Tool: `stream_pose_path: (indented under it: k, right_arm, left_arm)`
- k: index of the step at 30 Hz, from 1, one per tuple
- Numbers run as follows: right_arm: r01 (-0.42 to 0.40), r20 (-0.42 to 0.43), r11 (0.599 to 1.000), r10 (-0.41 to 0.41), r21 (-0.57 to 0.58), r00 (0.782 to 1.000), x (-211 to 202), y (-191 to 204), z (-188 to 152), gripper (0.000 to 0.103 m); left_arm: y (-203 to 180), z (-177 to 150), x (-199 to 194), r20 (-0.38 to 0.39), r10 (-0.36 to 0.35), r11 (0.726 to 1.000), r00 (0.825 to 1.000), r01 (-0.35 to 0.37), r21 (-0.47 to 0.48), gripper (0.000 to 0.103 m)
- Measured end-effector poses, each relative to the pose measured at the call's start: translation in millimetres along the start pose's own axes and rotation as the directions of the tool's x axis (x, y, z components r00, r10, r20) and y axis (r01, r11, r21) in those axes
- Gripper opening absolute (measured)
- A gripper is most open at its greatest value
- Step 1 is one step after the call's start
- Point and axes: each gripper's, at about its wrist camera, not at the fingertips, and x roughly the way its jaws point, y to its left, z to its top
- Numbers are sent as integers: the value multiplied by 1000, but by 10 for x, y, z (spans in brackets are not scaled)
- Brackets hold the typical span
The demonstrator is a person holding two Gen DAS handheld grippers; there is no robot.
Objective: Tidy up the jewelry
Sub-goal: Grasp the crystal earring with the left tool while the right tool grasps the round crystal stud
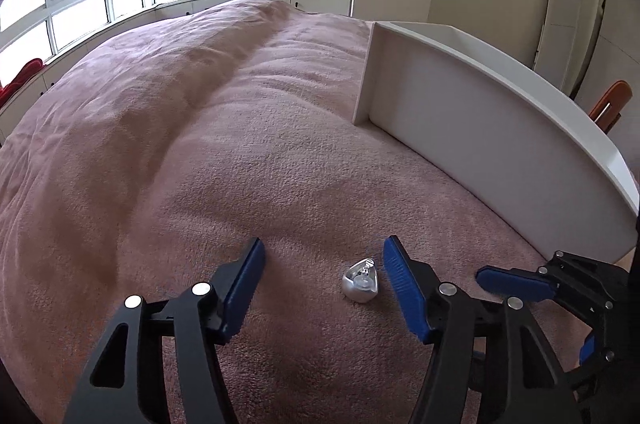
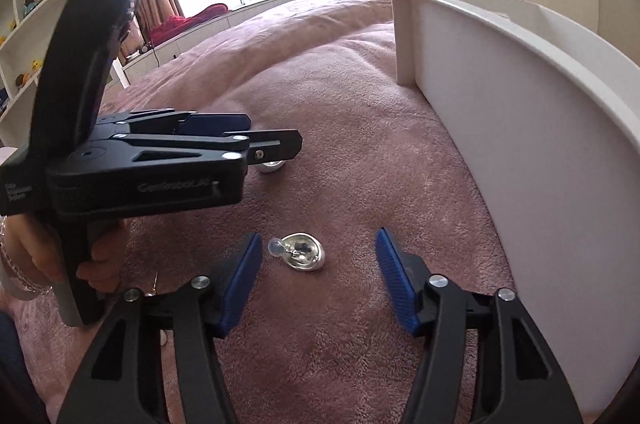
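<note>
Two silver drop-shaped earrings lie on the pink blanket (image 1: 200, 144). One earring (image 1: 360, 285) lies between the blue pads of my left gripper (image 1: 324, 250), close to the right pad and apart from the left one; the pads do not press it. The other earring (image 2: 301, 256), with a clear stopper (image 2: 276, 247), lies between the fingers of my right gripper (image 2: 319, 239), nearer the left pad and untouched. From the right wrist view my left gripper (image 2: 276, 142) reaches in from the left over its earring (image 2: 270, 166). My right gripper (image 1: 516, 280) shows at the lower right of the left wrist view.
A white open tray (image 1: 480, 128) (image 2: 520, 128) stands on the bed close to the right of both grippers. A small pin (image 2: 154, 282) lies on the blanket by the hand (image 2: 24, 248) that holds the left gripper. Windows, curtains and shelves stand behind.
</note>
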Motion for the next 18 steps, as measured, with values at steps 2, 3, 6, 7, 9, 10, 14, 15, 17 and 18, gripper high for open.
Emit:
stream_pose_path:
  k: [2, 3, 6, 7, 9, 10, 14, 15, 17, 18]
  right_arm:
    - [-7, 2, 1000, 7, 14, 1000, -6, -34, -1, 56]
    - [-8, 5, 1000, 8, 18, 1000, -25, -40, -6, 56]
    - [-18, 13, 1000, 18, 18, 1000, -92, -11, -59, 56]
    - [-23, 13, 1000, 23, 5, 1000, -106, 17, -85, 56]
    - [-41, 1, 999, 41, -20, 999, -106, 78, -116, 56]
    - [-45, -4, 998, 45, -35, 999, -106, 109, -131, 56]
    - [-71, -17, 995, 70, -70, 997, -97, 209, -178, 56]
    - [-68, -14, 995, 67, -74, 998, -97, 219, -178, 56]
    - [-50, -9, 996, 50, -78, 999, -86, 223, -164, 55]
    - [-46, -8, 996, 46, -76, 999, -75, 217, -155, 55]
  left_arm:
    - [-9, -21, -39, 8, -23, 1000, 1000, 23, 8, 65]
    - [-16, -32, -57, 10, -35, 999, 999, 35, 13, 66]
    - [-42, -60, -76, 8, -52, 998, 999, 52, 31, 66]
    - [-51, -65, -72, 7, -51, 998, 999, 51, 36, 66]
    - [-63, -64, -47, 0, -65, 997, 998, 65, 42, 51]
    - [-67, -64, -33, -6, -70, 997, 998, 70, 44, 43]
    - [-79, -73, 1, -15, -80, 996, 997, 80, 46, 23]
    - [-84, -76, -5, -12, -78, 996, 997, 79, 50, 23]
    - [-97, -81, -17, -7, -80, 995, 997, 80, 57, 23]
    - [-109, -81, -21, -5, -80, 995, 997, 81, 62, 23]
